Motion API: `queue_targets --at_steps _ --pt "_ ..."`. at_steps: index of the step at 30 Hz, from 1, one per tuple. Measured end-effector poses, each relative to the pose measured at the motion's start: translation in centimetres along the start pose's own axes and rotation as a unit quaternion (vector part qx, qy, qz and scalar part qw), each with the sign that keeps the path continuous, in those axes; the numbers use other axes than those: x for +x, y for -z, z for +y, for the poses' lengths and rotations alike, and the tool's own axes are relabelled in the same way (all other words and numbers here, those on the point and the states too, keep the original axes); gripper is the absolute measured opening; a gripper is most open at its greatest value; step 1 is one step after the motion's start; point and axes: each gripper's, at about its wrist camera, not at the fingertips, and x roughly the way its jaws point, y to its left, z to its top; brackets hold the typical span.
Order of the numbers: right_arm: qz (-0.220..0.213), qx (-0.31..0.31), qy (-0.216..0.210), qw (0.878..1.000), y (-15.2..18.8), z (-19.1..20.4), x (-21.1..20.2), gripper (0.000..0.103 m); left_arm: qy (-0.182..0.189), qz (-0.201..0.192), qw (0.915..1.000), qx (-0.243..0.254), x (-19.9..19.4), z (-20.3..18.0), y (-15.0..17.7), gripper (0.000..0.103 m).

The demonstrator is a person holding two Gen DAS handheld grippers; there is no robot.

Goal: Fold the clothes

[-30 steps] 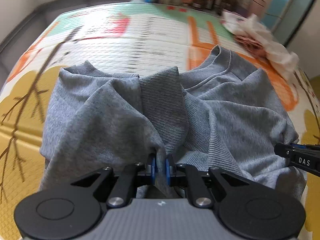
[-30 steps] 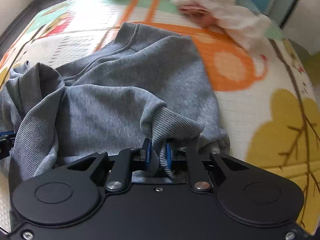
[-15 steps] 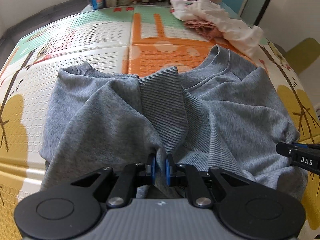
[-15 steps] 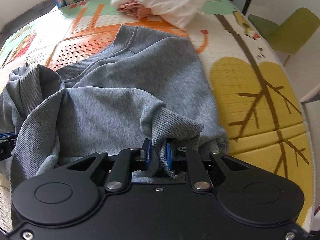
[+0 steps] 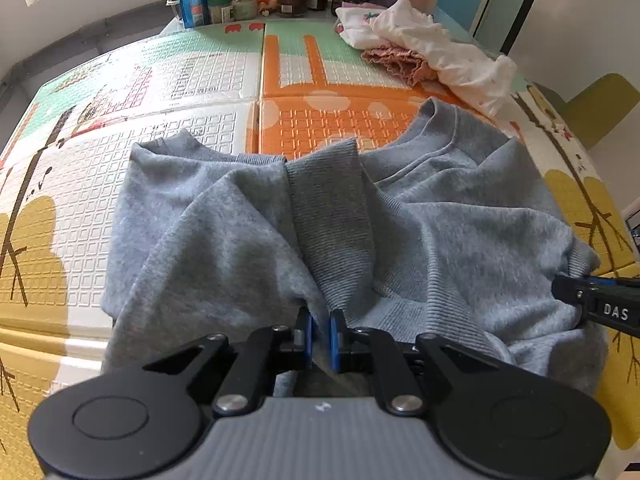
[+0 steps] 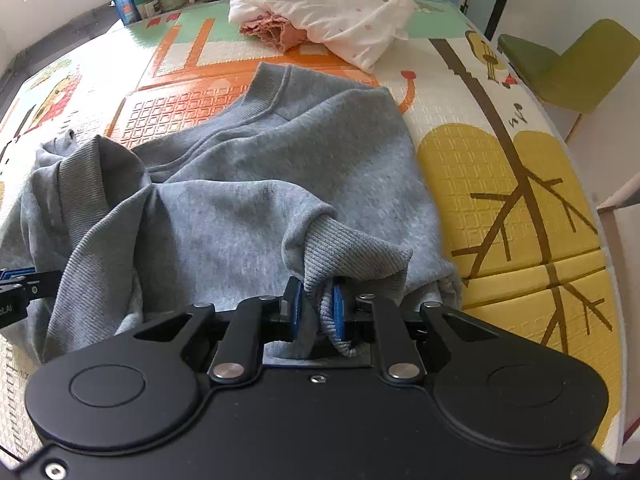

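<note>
While the grey sweatshirt (image 5: 248, 220) lies rumpled on the play mat (image 5: 192, 80) covering the desk, we pinch its ribbed hem in the left claw (image 5: 320, 334) and a ribbed cuff in the right claw (image 6: 316, 312), both clamped tight on cloth, apparently to carry a fold across

Bare mat (image 5: 168, 92) left of the sweatshirt (image 5: 224, 240); crumpled laundry (image 6: 336, 12) crowds the far right.
</note>
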Motion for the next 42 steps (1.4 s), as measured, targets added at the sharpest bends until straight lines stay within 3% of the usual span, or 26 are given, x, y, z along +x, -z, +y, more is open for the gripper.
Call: queue_targets --at_steps 5,7,10,12,14,18,25,31,33,35,36,37,38,42 --pt "-0.004 0.005 0.000 1.000 -0.5 0.2 -1.5 0.028 -0.016 -0.026 0.9993 0.020 -2.6 -0.4 -0.2 0.022" --pt "-0.019 -0.006 0.000 1.000 -0.7 0.7 -2.7 0.031 -0.022 -0.036 0.9985 0.035 -3.3 -0.7 -0.6 0.037" --pt "-0.043 -0.024 0.004 0.999 -0.9 1.5 -4.6 0.031 -0.024 -0.045 0.9976 0.047 -4.0 -0.9 -1.3 0.041" --pt "-0.054 -0.030 -0.010 0.998 -1.2 2.2 -5.9 0.032 -0.029 -0.049 0.9970 0.052 -4.2 -0.9 -1.8 0.042" --pt "-0.057 -0.032 -0.032 0.997 -1.6 2.9 -6.9 0.039 -0.025 -0.048 0.9970 0.054 -4.2 -0.8 -2.4 0.046" --pt "-0.043 -0.048 -0.081 0.995 -1.9 5.2 -7.8 0.042 -0.026 -0.048 0.9962 0.068 -3.4 -0.7 -3.7 0.053" --pt "0.002 -0.071 -0.105 0.992 -1.5 10.3 -4.9 0.043 -0.026 -0.024 0.9968 0.072 -0.1 0.6 -5.4 0.059" --pt "0.033 -0.082 -0.088 0.992 -1.6 12.8 -0.8 0.041 -0.020 -0.006 0.9971 0.073 2.4 1.6 -6.7 0.062" --pt "0.042 -0.081 -0.088 0.992 -1.7 13.2 0.3 0.039 -0.017 0.002 0.9971 0.075 3.2 1.9 -6.9 0.062" --pt "0.052 -0.076 -0.090 0.992 -1.8 13.3 1.3 0.029 -0.009 0.009 0.9972 0.074 3.8 2.1 -6.9 0.059" --pt "0.054 -0.072 -0.092 0.992 -1.8 13.2 1.7 0.025 -0.002 0.012 0.9974 0.071 4.0 2.3 -6.8 0.053" --pt "0.053 -0.070 -0.090 0.992 -1.7 13.2 2.0 0.019 0.006 0.014 0.9976 0.068 4.3 2.4 -6.8 0.037" --pt "0.052 -0.068 -0.089 0.992 -1.7 13.1 2.2 0.015 0.017 0.020 0.9976 0.063 4.5 2.6 -6.8 0.028" --pt "0.045 -0.075 -0.095 0.992 -1.7 12.6 2.3 0.010 0.029 0.025 0.9973 0.062 4.6 2.8 -6.6 0.014"
